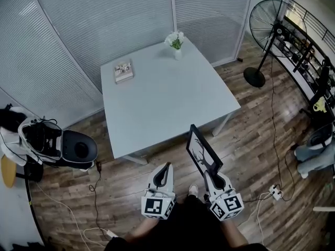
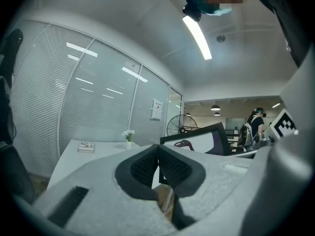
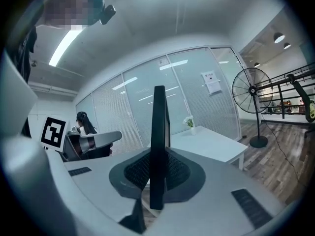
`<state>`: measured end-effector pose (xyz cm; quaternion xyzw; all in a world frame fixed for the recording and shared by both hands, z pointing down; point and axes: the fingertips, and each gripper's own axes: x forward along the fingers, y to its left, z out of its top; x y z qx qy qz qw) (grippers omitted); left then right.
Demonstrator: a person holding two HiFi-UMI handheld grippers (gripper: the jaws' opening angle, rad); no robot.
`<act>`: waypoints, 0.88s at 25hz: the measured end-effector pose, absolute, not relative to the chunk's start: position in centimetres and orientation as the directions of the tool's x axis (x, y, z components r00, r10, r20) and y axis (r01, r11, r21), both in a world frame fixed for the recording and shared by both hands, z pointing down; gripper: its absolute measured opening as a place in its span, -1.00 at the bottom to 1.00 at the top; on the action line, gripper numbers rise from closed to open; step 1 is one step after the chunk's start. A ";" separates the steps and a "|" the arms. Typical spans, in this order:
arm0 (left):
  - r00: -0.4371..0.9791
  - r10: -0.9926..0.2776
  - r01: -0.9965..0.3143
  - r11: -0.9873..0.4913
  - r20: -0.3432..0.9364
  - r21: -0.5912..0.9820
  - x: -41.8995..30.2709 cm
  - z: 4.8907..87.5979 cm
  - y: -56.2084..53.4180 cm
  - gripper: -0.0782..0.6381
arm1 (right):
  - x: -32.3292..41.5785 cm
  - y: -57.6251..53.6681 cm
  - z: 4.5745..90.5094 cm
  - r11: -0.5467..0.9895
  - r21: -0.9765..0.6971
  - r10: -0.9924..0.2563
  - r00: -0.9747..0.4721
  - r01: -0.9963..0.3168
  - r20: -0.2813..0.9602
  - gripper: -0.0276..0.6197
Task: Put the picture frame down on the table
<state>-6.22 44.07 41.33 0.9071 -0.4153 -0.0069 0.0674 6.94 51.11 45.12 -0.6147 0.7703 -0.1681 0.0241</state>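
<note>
A black picture frame (image 1: 203, 151) with a white print of a dark branching figure is held upright over the wooden floor, just in front of the white table (image 1: 162, 95). My right gripper (image 1: 212, 175) is shut on its lower edge; in the right gripper view the frame (image 3: 158, 146) stands edge-on between the pads. My left gripper (image 1: 167, 169) hangs beside it to the left, shut with nothing in it. In the left gripper view the frame (image 2: 204, 140) shows to the right, beyond the touching pads (image 2: 158, 165).
On the table stand a small vase of white flowers (image 1: 176, 43) at the far corner and a book (image 1: 123, 71) at the far left. A standing fan (image 1: 268, 33) is at the right, a chair with gear (image 1: 57, 145) at the left. Cables run across the floor.
</note>
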 end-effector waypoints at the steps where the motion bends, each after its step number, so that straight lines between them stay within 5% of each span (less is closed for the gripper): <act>1: 0.652 -0.757 -0.755 -0.643 0.044 0.126 -6.0 41.3 44.1 -0.73 | 7.3 51.1 45.1 0.191 -0.293 -0.954 -0.247 -0.937 0.168 -0.76; 22: 0.503 -0.860 -0.863 -0.493 0.090 0.113 -2.8 41.9 43.3 -0.74 | 12.3 48.8 46.4 0.336 -0.337 -0.897 -0.407 -0.880 0.170 -0.76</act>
